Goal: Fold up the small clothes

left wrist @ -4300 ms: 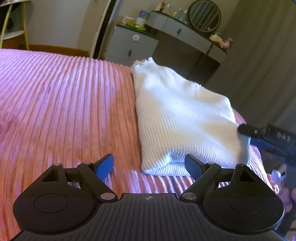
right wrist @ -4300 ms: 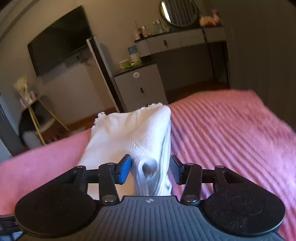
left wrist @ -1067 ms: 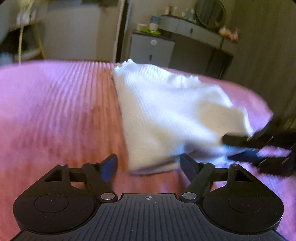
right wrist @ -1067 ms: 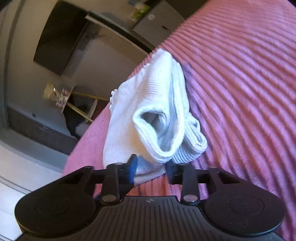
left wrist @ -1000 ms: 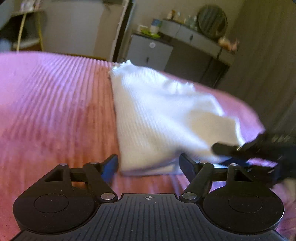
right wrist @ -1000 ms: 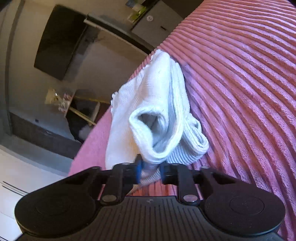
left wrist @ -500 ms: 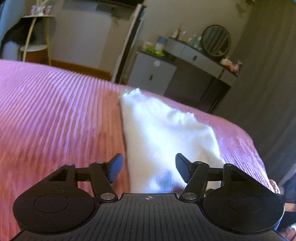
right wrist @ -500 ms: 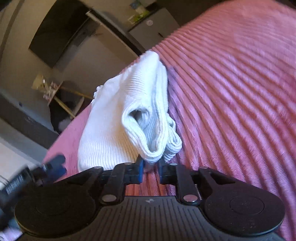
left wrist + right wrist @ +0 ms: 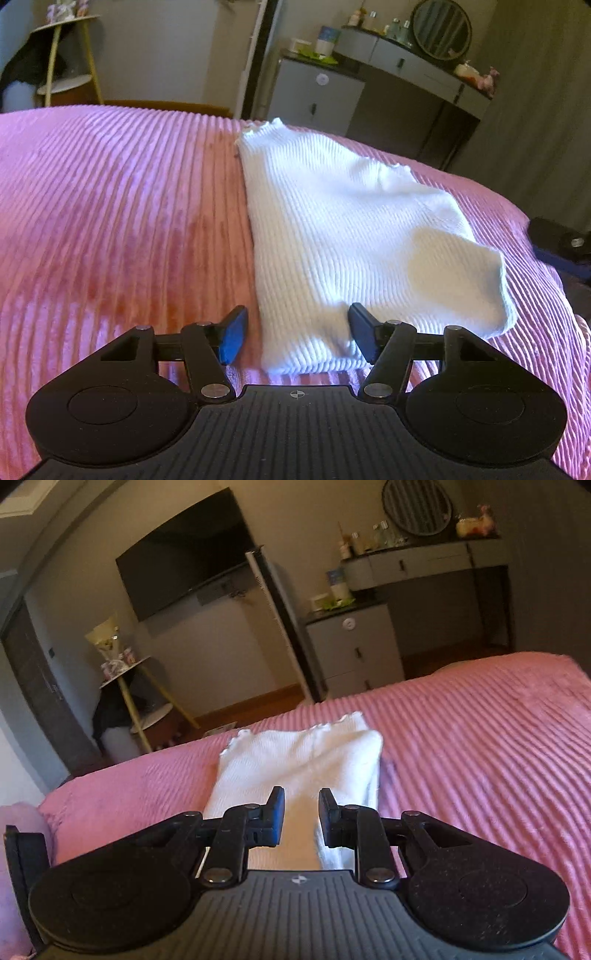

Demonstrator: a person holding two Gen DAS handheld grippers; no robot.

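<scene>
A white ribbed knit garment (image 9: 354, 236) lies folded on the pink ribbed bedspread (image 9: 110, 206). My left gripper (image 9: 297, 338) is open, just above the garment's near edge, which lies between its fingers. In the right wrist view the same garment (image 9: 310, 760) lies flat ahead. My right gripper (image 9: 301, 821) hovers over its near end with the jaws parted a little and nothing held. The right gripper also shows as a dark shape at the right edge of the left wrist view (image 9: 561, 247).
A grey drawer cabinet (image 9: 354, 646) and a dressing table with a round mirror (image 9: 417, 506) stand beyond the bed. A wall TV (image 9: 184, 554) and a small round side table (image 9: 133, 686) are at the left. The bedspread extends widely to the right (image 9: 498, 738).
My right gripper opened and let go of the garment's folded end, which now lies flat. It levelled out and drew back. My left gripper stayed open near the garment's near edge.
</scene>
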